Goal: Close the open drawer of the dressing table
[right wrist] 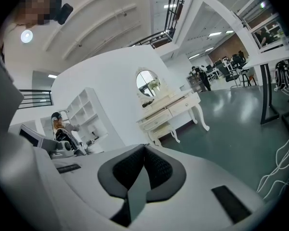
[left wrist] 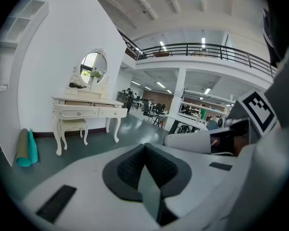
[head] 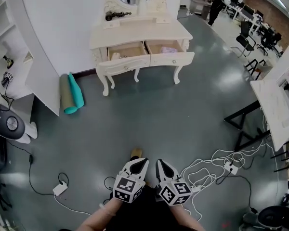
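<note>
Cream dressing table against white wall, at far edge of grey-green floor. Both drawers under tabletop pulled out: left drawer, right drawer, insides showing. Rolled teal mat on floor by table's left leg. Left gripper, right gripper side by side near person, well apart from table, each clenched tip to tip on nothing. White cables just right.

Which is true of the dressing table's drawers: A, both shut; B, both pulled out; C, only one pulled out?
B: in the head view the left drawer and the right drawer of the dressing table both stand pulled out, with their insides showing.
</note>
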Available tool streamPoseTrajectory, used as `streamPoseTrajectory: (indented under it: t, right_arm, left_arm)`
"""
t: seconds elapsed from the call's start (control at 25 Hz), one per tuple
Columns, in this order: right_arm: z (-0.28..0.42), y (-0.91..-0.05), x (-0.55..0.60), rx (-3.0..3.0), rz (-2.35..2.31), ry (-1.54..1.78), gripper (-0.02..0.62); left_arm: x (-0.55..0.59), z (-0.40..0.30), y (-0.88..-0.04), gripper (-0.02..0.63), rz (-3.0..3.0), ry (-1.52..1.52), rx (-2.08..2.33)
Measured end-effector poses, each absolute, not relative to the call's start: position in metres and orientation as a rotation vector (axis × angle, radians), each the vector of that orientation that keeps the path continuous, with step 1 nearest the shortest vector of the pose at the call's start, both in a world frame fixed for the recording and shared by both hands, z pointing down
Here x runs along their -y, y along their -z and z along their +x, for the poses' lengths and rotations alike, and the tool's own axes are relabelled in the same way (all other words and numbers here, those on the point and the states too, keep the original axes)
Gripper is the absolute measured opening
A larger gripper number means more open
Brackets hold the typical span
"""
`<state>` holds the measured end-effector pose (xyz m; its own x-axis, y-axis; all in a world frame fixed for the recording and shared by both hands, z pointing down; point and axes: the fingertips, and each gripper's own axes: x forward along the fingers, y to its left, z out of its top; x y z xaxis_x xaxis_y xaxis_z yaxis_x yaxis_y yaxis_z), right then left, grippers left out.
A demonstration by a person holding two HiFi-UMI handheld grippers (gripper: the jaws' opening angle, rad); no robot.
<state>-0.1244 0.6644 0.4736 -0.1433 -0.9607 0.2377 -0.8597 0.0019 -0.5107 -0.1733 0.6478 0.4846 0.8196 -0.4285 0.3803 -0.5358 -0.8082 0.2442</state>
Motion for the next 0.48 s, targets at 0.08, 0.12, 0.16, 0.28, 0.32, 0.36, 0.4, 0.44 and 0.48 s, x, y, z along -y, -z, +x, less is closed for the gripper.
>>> streamPoseTrajectory:
  t: [0.08,0.12,0.16,0.28,0.32,0.36,0.4,0.44,0.48]
  right_arm:
    - [-0.118,-0.474,-0.654,-2.09,-1.938,0.826,0.026]
    - [-0.114,-0.474,-0.648,-2.085,-1.943,0.82,0.026]
    - [-0.111,-0.474,-0.64,-2.077,-1.947,0.818,0.026]
    - [-0.105,-0.477,-0.617,-2.065,-1.953,0.836,0.026]
    - [-0.103,-0.478,-0.61,-2.066,-1.957,0.844,0.026]
    - [-0.101,-0.479,-0.604,-2.065,-1.962,0.851,0.026]
    - [-0.098,-0.479,-0.597,-2.062,-1.97,0.854,0.026]
    - [-0.095,-0.479,-0.591,-2.057,-1.978,0.854,0.026]
    - [-0.091,-0.477,-0.583,-2.051,-1.987,0.85,0.026]
  left_arm:
    - [-0.637,-0.168,-0.486,0.02,2.656,-0.444,0.728]
    - [-0.63,-0.166,-0.486,0.02,2.653,-0.446,0.728]
    - [-0.623,-0.164,-0.487,0.02,2.651,-0.449,0.727]
    - [-0.601,-0.159,-0.489,0.02,2.639,-0.459,0.725]
    - [-0.594,-0.157,-0.49,0.02,2.632,-0.461,0.726]
    - [-0.587,-0.155,-0.49,0.02,2.623,-0.461,0.728]
    - [-0.58,-0.154,-0.489,0.02,2.614,-0.46,0.731]
    - [-0.573,-0.152,-0.489,0.02,2.606,-0.457,0.735]
    - [-0.565,-0.15,-0.489,0.02,2.596,-0.453,0.738]
